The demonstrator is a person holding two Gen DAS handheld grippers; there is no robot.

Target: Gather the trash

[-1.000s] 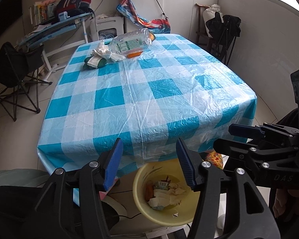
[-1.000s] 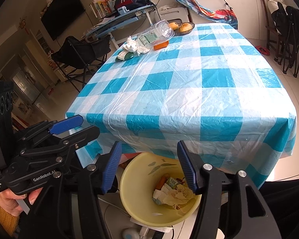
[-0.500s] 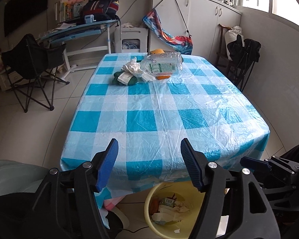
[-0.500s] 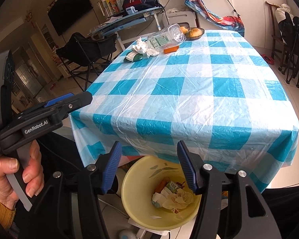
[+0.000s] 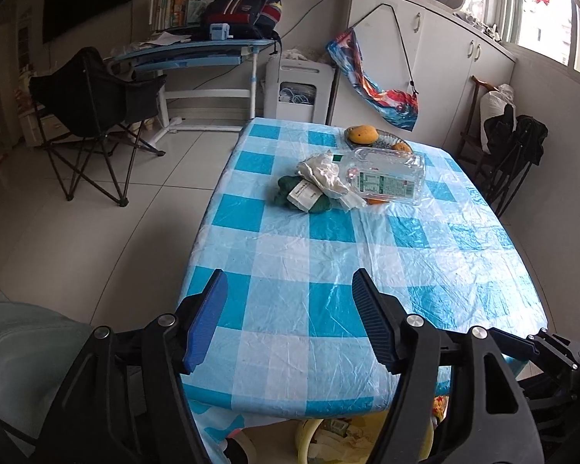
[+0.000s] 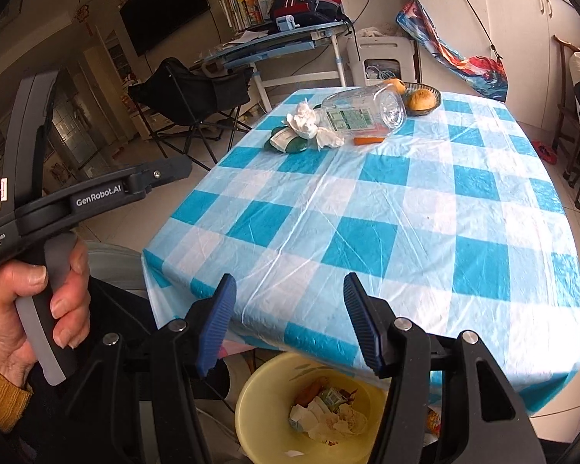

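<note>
Two grippers are hovering over the near end of a table (image 5: 313,255) that is wearing a blue and white checked plastic cloth, and both are holding nothing. The left gripper (image 5: 290,319) is standing with its blue fingers spread wide above the near edge of the cloth, and the right gripper (image 6: 290,323) is also gaping wide, just above the yellow bin (image 6: 259,398) that is sitting on the floor under the table edge. Inside this bin, crumpled paper and small packets (image 6: 326,411) are lying in a heap. The remaining trash is waiting well apart from both grippers, at the far end of the table: a clear plastic bottle (image 5: 384,176) is lying on its side, a crumpled white tissue (image 5: 324,176) is touching it on the left, a dark green packet (image 5: 301,195) with a white label is lying beside the tissue, and a small orange piece (image 6: 369,140) is resting just in front of the bottle. Behind them, a fruit bowl (image 6: 421,98) is holding orange fruits. The person's left hand (image 6: 38,309) is gripping the handle of the left tool.
</note>
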